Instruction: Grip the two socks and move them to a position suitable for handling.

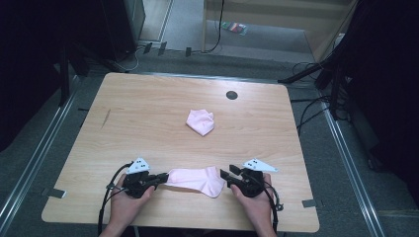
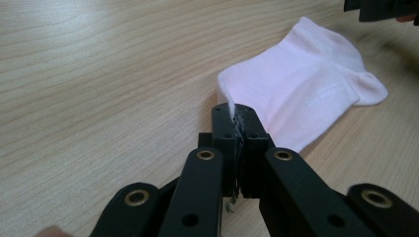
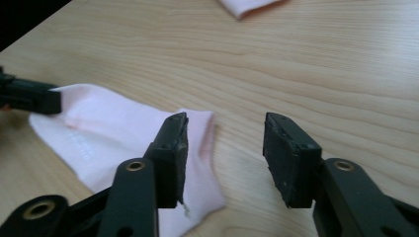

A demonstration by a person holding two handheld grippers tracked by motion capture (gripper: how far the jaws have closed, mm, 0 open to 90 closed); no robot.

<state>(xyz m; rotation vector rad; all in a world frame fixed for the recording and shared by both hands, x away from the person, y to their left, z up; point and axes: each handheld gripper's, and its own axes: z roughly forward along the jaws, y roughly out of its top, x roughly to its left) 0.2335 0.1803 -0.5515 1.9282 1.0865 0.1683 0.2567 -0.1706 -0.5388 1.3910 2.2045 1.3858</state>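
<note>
Wooden table (image 1: 148, 113), pale grain, on a grey carpeted floor; dark equipment stands at both sides and cables run along the far edge.

Work item: pink sock (image 1: 195, 178), lying flat near the front edge of the table, between the two grippers. In the left gripper view the sock (image 2: 301, 94) extends away from the jaws toward the upper right.

Left gripper (image 1: 160, 178): jaws clamped on one end of the sock; in its own view a sliver of pink fabric is pinched between the closed pads.

Right gripper (image 3: 225, 155): jaws apart, nothing pressed between them. One jaw stands over the sock's other end (image 3: 197, 148); the other stands over bare wood. No grip on this side.

Second sock (image 1: 200, 122): same pink, bunched, lying well apart toward the table centre. A dark round grommet (image 1: 231, 95) sits farther back.

Procedure, as judged:
1. Hold the left clamp steady so the sock stays taut and flat.
2. Bring the right jaws around the free edge, both pads on fabric, before closing.
3. Avoid catching a single layer only; a shallow bite may slip.
4. Lift both ends evenly.

Markings: faint white lettering is printed on the sock (image 2: 323, 95); too small and blurred to read. No other writing is legible.
</note>
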